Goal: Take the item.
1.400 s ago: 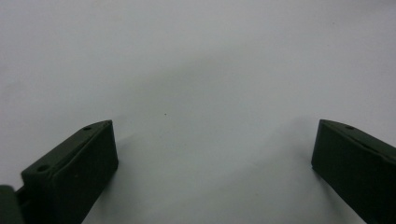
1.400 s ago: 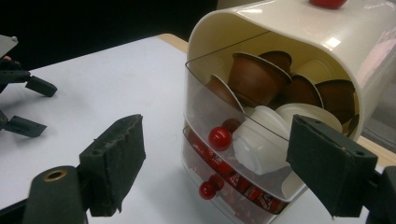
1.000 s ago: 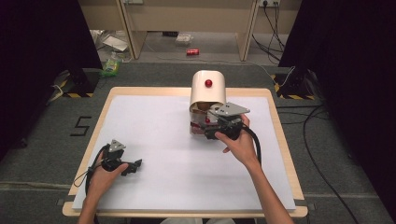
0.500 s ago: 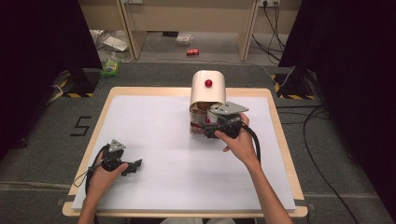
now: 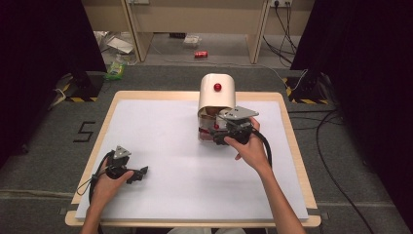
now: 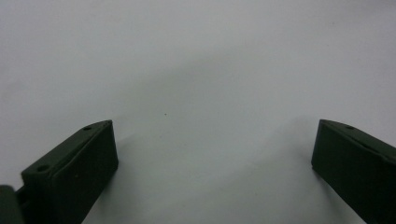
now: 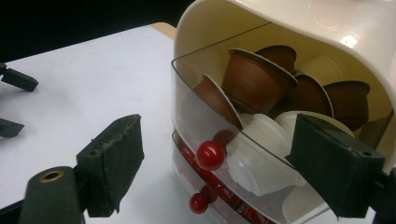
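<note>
A cream capsule holder (image 5: 217, 97) with a red knob on its domed top stands at the table's far middle. In the right gripper view its clear upper drawer (image 7: 224, 116) is tilted open, holding several brown capsules (image 7: 257, 77) and white capsules (image 7: 266, 140). A red knob (image 7: 210, 155) sits on that drawer's front, with a second red knob (image 7: 198, 203) lower down. My right gripper (image 7: 219, 158) is open, its jaws on either side of the upper knob, close to the holder's front (image 5: 216, 138). My left gripper (image 5: 141, 173) rests open near the front left, over bare white surface (image 6: 215, 154).
A white sheet (image 5: 160, 126) covers the wooden table (image 5: 292, 146). The left gripper's jaw tips (image 7: 14, 102) appear far off in the right gripper view. On the floor behind lie a red can (image 5: 200, 54), litter (image 5: 117, 66) and cables (image 5: 331, 122).
</note>
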`<state>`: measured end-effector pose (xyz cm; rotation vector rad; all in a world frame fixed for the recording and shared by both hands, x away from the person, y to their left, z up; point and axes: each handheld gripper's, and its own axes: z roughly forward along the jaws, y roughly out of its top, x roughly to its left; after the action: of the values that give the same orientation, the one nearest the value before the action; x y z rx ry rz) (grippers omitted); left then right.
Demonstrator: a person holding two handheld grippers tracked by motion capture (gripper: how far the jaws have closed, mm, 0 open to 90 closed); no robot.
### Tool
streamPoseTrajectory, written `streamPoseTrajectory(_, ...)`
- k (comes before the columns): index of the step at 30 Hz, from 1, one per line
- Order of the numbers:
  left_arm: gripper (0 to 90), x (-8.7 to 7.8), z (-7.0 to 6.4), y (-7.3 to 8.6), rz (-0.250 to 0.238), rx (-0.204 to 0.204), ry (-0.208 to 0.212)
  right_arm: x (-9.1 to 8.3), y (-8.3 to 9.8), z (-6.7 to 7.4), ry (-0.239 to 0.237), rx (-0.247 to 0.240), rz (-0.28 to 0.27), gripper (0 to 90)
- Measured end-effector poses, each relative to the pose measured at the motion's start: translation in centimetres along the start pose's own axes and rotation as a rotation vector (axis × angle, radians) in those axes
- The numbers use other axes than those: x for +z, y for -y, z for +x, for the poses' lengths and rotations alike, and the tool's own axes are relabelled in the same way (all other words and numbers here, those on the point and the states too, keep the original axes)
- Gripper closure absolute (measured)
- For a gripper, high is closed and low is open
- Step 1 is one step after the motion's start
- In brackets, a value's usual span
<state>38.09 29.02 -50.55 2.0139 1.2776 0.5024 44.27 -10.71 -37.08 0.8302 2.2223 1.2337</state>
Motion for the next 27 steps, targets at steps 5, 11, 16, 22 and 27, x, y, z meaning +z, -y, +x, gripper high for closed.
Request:
streamPoseTrajectory(5,0.0,0.0,0.0,0.0,0.0,0.0,0.0,-0.2,0.0,0.1,-0.009,0.001,0.009,17.0)
streamPoseTrajectory(11,0.0,0.0,0.0,0.0,-0.001,-0.001,0.001,-0.5,0.1,0.4,-0.009,-0.016,0.012,16.8)
streamPoseTrajectory(16,0.0,0.0,0.0,0.0,-0.001,0.0,0.0,-1.1,0.3,0.9,-0.026,-0.029,0.027,16.8)
streamPoseTrajectory(22,0.0,0.0,0.0,0.0,-0.001,0.0,0.0,-1.8,0.7,1.5,-0.044,-0.043,0.036,16.8)
streamPoseTrajectory(27,0.0,0.0,0.0,0.0,-0.001,0.0,0.0,-2.3,0.8,1.9,-0.042,-0.055,0.039,16.8)
